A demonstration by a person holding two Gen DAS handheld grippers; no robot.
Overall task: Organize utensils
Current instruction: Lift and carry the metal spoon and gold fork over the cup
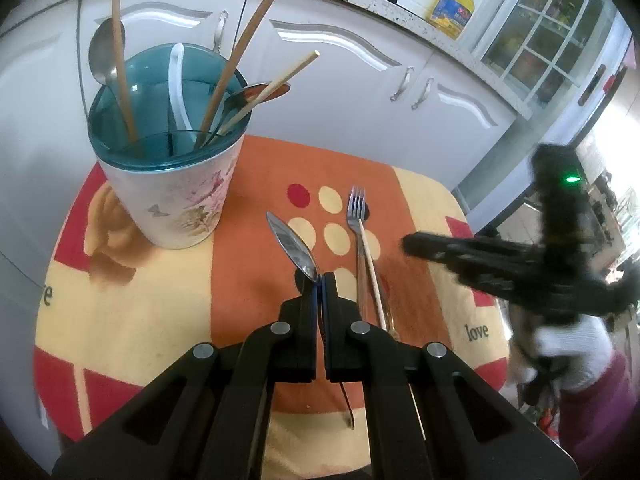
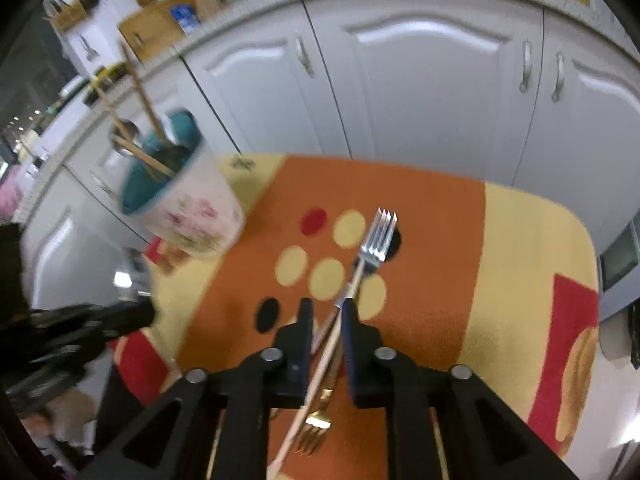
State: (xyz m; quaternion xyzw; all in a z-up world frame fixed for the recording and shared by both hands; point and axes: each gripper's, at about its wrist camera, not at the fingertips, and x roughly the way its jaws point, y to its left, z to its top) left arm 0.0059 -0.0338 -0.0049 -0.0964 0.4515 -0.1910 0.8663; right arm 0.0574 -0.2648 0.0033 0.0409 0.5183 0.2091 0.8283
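Observation:
My left gripper [image 1: 320, 280] is shut on the neck of a silver spoon [image 1: 294, 246]. The spoon's bowl sticks out ahead of the tips and its handle runs back between the fingers, above the mat. A flowered white cup [image 1: 180, 200] with a teal liner stands at the back left and holds chopsticks and spoons. A silver fork [image 1: 356, 216] and one chopstick [image 1: 372, 272] lie on the mat to the right. My right gripper [image 2: 327, 312] hovers over them, jaws a little apart. The chopstick [image 2: 320, 368] and fork [image 2: 378, 236] show in the gap, with a gold fork [image 2: 316, 428] below.
The round table wears an orange, yellow and red cloth [image 1: 132, 312] that ends close to white cabinet doors [image 1: 332, 92]. A yellow oil bottle [image 1: 452, 8] stands on the counter above. A person's white-gloved hand [image 1: 568, 344] carries the right gripper at the right edge.

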